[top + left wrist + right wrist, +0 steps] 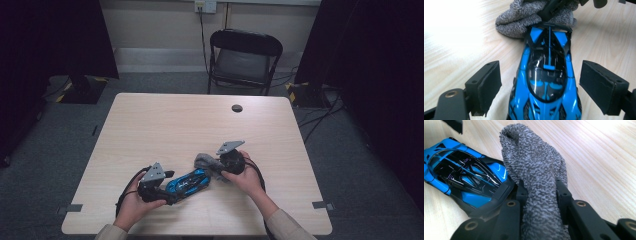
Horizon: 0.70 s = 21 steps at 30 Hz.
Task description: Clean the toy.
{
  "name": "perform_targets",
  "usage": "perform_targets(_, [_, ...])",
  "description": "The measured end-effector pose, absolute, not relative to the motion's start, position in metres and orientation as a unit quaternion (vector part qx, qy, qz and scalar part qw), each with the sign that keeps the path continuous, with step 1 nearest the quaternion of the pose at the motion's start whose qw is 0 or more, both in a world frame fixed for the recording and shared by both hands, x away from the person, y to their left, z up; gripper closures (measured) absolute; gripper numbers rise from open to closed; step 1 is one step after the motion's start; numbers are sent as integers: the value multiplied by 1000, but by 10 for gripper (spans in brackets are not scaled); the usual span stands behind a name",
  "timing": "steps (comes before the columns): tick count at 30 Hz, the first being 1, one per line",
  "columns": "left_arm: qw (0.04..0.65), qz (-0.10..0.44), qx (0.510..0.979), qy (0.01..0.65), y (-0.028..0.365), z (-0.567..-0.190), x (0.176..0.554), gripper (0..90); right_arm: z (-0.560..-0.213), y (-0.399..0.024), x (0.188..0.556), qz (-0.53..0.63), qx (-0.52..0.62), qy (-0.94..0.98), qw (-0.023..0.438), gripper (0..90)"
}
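Note:
A blue and black toy car (187, 183) lies on the wooden table (165, 125) near its front edge. My left gripper (540, 85) is open, its pads (487, 82) standing clear of the car (547, 80) on both sides. A grey knitted cloth (204, 161) touches the car's far end. My right gripper (541, 195) is shut on this cloth (534, 170), which rises bunched between its jaws, right beside the car (466, 177).
A black folding chair (244, 60) stands beyond the table's far edge. A round cable hole (237, 108) sits in the tabletop at the back right. Dark curtains hang at both sides, with cables on the floor.

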<state>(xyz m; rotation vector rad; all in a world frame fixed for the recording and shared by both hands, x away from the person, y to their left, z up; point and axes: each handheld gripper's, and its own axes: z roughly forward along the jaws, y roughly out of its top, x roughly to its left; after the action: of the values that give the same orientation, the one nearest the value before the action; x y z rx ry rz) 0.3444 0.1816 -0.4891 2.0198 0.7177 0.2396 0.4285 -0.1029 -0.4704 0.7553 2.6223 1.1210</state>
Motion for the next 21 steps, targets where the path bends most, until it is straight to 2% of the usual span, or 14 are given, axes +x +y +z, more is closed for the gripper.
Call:
perform_targets(5, [474,115,820,299,184,-493,341,173,-470,-102,428,377,255,885,97,715])
perform_targets(18, [457,97,826,314,184,-497,340,171,-469,-99,426,374,249,889,91,712])
perform_targets(21, [465,92,825,307,184,-496,342,199,-470,-98,425,370,241,893,86,717])
